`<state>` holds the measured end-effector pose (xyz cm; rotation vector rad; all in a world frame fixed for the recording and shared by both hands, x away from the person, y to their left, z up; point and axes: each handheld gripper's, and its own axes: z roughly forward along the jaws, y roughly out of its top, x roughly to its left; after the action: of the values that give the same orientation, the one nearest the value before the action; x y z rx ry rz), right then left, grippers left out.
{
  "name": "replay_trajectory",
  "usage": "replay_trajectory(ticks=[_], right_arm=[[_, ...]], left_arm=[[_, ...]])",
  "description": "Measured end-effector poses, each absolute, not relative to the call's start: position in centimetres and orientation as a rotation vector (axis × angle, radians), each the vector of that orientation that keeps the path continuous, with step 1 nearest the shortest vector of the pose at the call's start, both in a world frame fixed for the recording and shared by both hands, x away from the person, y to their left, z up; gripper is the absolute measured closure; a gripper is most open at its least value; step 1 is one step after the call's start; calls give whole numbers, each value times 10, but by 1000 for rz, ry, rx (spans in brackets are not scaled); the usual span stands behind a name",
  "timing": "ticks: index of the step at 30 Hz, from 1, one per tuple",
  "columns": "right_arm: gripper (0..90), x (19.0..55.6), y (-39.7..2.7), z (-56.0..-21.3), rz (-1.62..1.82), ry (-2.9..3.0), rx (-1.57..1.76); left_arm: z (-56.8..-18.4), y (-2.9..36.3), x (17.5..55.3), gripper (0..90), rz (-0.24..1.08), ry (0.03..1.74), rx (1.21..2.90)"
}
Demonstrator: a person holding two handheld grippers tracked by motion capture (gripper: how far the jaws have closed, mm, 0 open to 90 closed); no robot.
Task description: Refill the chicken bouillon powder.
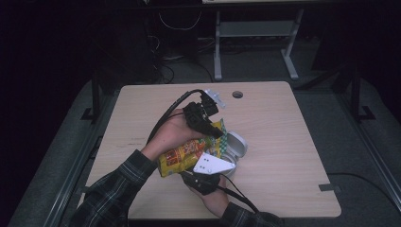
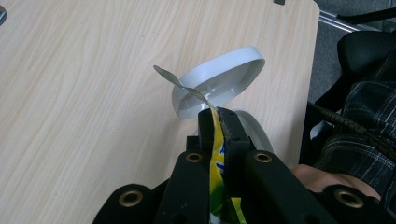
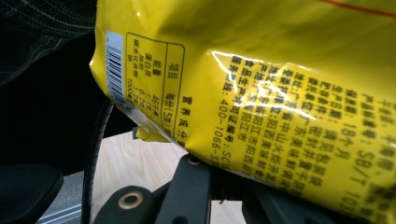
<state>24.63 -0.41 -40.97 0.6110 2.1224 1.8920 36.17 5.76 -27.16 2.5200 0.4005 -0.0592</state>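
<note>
Nearest the bottom edge of the high view: plaid sleeves (image 1: 113, 189) and the right gripper (image 1: 204, 178), grey three-cornered plate on top, clenched on the lower edge of a yellow snack bag (image 1: 187, 153). In the right gripper view, bag's printed back (image 3: 280, 93) pressed close above the black jaws, barcode at its left end, pale wood showing beneath. Just beyond, held above the table (image 1: 283, 142) between the two grippers: the bag, lying slantwise. Farther on, left gripper (image 1: 213, 128) clamped on the bag's upper sealed edge; in the left gripper view, yellow foil (image 2: 215, 140) pinched between shut jaws, its strip curling out past the tips. Just beyond those tips, a white round bowl (image 2: 219, 81), tilted on edge on the wood.
</note>
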Motion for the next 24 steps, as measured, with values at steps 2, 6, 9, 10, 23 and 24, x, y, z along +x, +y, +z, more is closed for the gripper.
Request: replay_trajectory(ticks=[2, 6, 9, 10, 23, 24], right_arm=[[900, 246, -4, -410, 1893, 2122, 611], [900, 246, -4, -410, 1893, 2120, 610], [900, 247, -4, -410, 1893, 2120, 610], [900, 247, -4, -410, 1894, 2121, 611], [900, 247, -5, -409, 1898, 2118, 611], [900, 247, -5, -409, 1899, 2119, 611]], left_arm=[[-271, 57, 362, 898, -59, 401, 2520], [-271, 57, 362, 897, -57, 400, 2520], [-271, 57, 361, 897, -57, 400, 2520], [-271, 57, 361, 898, -57, 400, 2520], [-271, 56, 362, 897, -52, 398, 2521], [-271, 56, 362, 897, -54, 399, 2521]])
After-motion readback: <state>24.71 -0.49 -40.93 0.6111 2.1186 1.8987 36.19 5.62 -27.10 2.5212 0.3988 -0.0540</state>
